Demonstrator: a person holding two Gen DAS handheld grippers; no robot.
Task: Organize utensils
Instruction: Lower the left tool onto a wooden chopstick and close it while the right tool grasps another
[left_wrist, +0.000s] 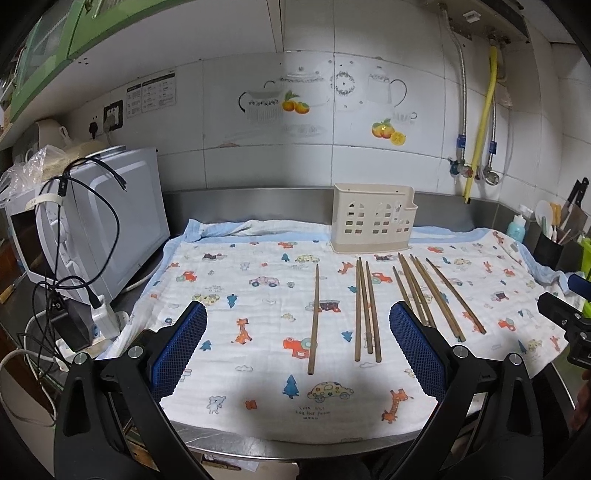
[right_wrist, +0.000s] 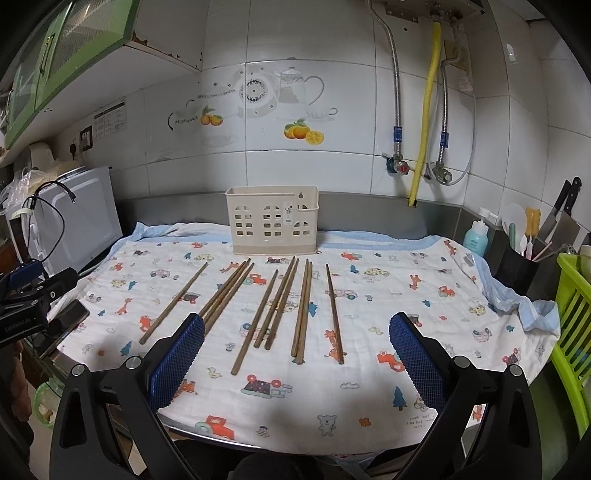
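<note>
Several brown wooden chopsticks (left_wrist: 365, 310) lie side by side on a printed cloth (left_wrist: 258, 295), also seen in the right wrist view (right_wrist: 280, 302). A cream utensil holder (left_wrist: 373, 218) stands upright behind them near the wall; it shows in the right wrist view (right_wrist: 273, 221) too and looks empty. My left gripper (left_wrist: 297, 343) is open and empty, near the cloth's front edge, short of the chopsticks. My right gripper (right_wrist: 295, 350) is open and empty, over the near ends of the chopsticks.
A white microwave (left_wrist: 96, 229) with cables stands at the left. A black pot of kitchen tools (right_wrist: 517, 266), a blue bottle (right_wrist: 474, 236) and a green rack (right_wrist: 576, 317) are at the right. Pipes run down the tiled wall (right_wrist: 424, 110).
</note>
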